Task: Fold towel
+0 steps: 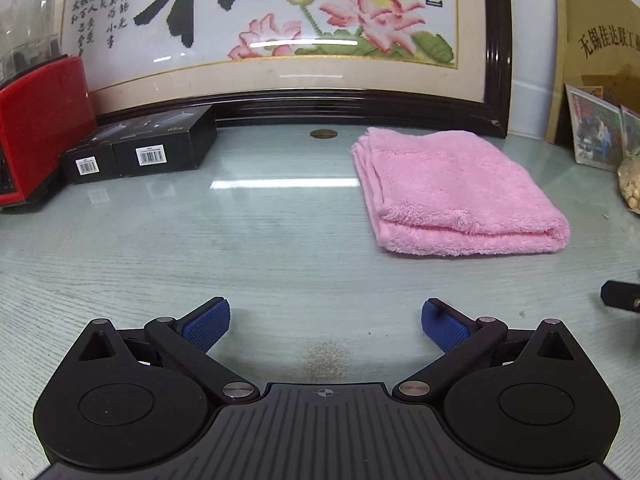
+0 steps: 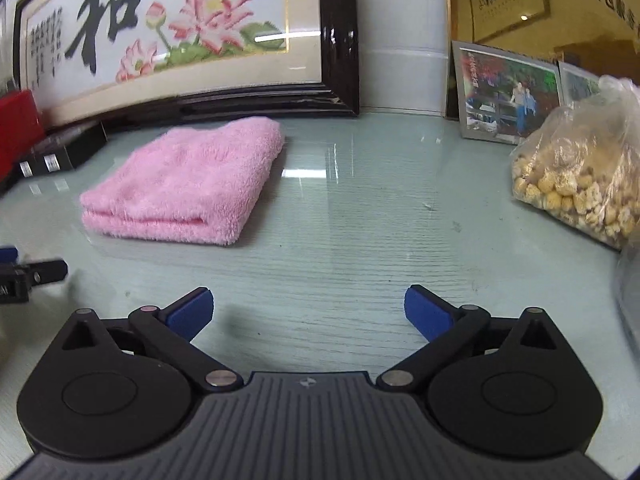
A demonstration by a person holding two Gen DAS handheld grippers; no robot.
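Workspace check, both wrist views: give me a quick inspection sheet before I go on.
Surface: pale wood-grain table under glossy glass, small brownish smudge.
Job's things: pink towel folded into layers, lying flat, untouched.
Clutter: two black boxes, red appliance, bag of puffed snacks, photo frames.
Grippers: left gripper and right gripper open, empty, short of the towel.
Cables: nothing seen.
Surroundings: framed lotus embroidery against the wall.

I read a large black 和 on the framed embroidery (image 1: 280, 28), with small columns of characters to its left that I cannot make out fully. Right of that frame, a gold plaque (image 1: 600, 40) begins 无锡佳达. Below the frame's left end, black boxes (image 1: 140, 148) carry barcode stickers, digits illegible.
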